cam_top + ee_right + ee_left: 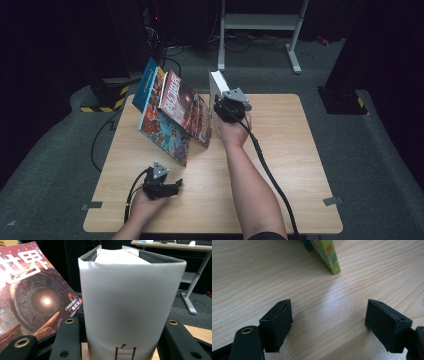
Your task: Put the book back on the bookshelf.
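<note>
A thick white book (216,88) stands upright near the table's far edge, its spine (130,302) carrying a red character. My right gripper (223,102) (120,342) is shut on this spine, one black jaw on each side. To its left, a red-covered book (185,107) (37,297) leans back on a colourful book (162,129) and a blue one (146,82). My left gripper (176,186) (328,322) rests low over the table's near left part, open with only bare wood between its jaws. A book's green spine corner (332,260) stands ahead of it.
The wooden table (295,150) has bare surface at the right and front. A white desk frame (260,22) stands on the carpet behind. A yellow-and-black striped block (107,100) lies on the floor at the back left. Cables trail from both grippers.
</note>
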Demonstrator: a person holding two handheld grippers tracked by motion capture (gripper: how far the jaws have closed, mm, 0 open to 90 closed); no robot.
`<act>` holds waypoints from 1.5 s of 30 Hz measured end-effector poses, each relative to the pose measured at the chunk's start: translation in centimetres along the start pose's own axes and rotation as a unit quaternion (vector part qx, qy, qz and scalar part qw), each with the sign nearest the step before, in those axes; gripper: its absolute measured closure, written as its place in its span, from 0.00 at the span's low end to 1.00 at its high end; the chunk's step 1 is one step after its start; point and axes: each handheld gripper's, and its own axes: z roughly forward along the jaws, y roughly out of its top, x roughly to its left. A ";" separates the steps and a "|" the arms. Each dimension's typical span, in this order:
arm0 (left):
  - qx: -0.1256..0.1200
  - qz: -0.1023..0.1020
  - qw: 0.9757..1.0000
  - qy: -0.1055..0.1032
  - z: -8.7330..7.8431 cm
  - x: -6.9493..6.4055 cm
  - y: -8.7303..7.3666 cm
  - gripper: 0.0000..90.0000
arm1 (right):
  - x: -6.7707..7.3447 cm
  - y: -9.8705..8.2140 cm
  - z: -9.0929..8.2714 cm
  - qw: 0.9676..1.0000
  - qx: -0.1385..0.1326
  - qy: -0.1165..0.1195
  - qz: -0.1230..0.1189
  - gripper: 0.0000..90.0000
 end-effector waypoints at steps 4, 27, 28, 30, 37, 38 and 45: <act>0.000 0.000 1.000 0.000 0.0 0.0 0.0 0.24 | 0.0 -0.2 0.4 1.000 0.000 -0.003 0.004 0.60; 0.000 0.001 1.000 0.003 -0.1 0.0 0.0 0.25 | 0.4 -1.0 1.6 1.000 -0.008 -0.014 -0.002 0.60; 0.000 0.000 1.000 0.003 -0.1 0.0 0.0 0.25 | 0.3 -1.1 1.6 1.000 -0.008 -0.014 -0.002 0.60; -0.001 0.001 1.000 0.003 -0.1 0.0 0.0 0.25 | 0.3 -1.3 1.7 1.000 -0.006 -0.013 0.000 0.60; -0.001 0.000 1.000 0.004 -0.1 0.0 0.0 0.25 | 0.2 -1.9 1.5 1.000 -0.014 -0.010 -0.001 0.60; -0.001 0.001 1.000 0.004 -0.1 0.0 0.0 0.25 | 0.2 -2.0 1.4 1.000 -0.015 -0.009 0.002 0.60; -0.001 0.001 1.000 0.004 -0.1 0.0 -0.1 0.25 | 0.0 -2.5 1.1 1.000 -0.015 -0.004 -0.001 0.59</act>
